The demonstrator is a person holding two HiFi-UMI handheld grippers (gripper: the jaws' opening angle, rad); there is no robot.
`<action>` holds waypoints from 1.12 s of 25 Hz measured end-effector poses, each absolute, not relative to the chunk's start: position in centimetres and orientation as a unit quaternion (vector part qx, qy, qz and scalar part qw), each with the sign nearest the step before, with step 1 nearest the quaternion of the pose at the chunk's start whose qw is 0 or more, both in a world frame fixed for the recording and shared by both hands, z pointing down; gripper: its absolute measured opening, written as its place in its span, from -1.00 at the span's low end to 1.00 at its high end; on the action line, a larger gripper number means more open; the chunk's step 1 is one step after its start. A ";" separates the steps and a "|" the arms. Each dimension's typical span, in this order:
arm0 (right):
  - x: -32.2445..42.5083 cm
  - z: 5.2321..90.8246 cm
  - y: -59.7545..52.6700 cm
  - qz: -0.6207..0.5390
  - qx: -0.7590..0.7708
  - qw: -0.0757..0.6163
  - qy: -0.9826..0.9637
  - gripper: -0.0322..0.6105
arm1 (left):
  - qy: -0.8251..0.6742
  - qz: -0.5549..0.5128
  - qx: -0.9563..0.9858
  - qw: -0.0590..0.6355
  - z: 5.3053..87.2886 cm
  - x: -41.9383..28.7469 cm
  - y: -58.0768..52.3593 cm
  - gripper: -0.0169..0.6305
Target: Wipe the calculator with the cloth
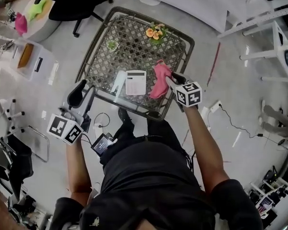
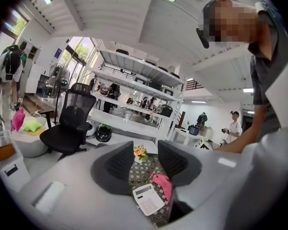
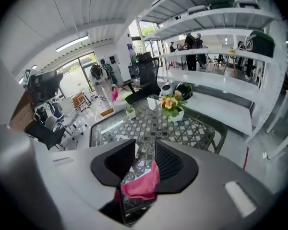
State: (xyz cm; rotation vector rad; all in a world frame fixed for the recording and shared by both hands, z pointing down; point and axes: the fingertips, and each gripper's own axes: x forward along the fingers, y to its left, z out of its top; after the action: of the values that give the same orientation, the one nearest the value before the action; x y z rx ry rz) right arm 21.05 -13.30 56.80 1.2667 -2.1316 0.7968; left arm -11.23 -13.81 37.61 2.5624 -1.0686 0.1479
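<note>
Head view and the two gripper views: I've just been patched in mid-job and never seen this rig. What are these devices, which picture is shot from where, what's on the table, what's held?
No robot here: a person works two handheld two-jaw grippers. The head view looks down from their head; each gripper view rides on one gripper and looks along its jaws. On the lattice table sit a white calculator and a pot of orange flowers. The right gripper is shut on a pink cloth hanging just right of the calculator. The left gripper is open and empty, beyond the table's near-left corner.
</note>
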 end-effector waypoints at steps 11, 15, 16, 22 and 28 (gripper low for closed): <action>21.9 71.4 -13.8 0.356 0.441 0.398 -0.722 -0.50 | -0.391 0.062 0.891 0.221 42.3 -10.6 -13.5 -0.36; 22.3 74.2 -13.5 0.345 0.432 0.447 -0.703 -0.43 | -0.397 0.064 0.887 0.226 42.9 -11.1 -13.3 -0.36; 22.3 74.6 -13.5 0.341 0.430 0.454 -0.701 -0.43 | -0.398 0.064 0.886 0.227 43.1 -11.3 -13.3 -0.36; 21.7 75.7 -13.9 0.306 0.414 0.499 -0.697 -0.72 | -0.405 0.060 0.881 0.238 44.3 -12.1 -13.3 -0.36; 21.7 74.3 -14.4 0.394 0.478 0.410 -0.670 -0.81 | -0.406 0.054 0.880 0.242 44.7 -13.2 -13.3 -0.36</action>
State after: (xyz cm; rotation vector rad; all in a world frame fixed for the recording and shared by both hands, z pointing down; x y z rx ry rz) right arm 21.68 -14.38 74.30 1.2026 -1.6868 0.9916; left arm -13.20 -13.29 44.67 2.4054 -1.1092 0.1473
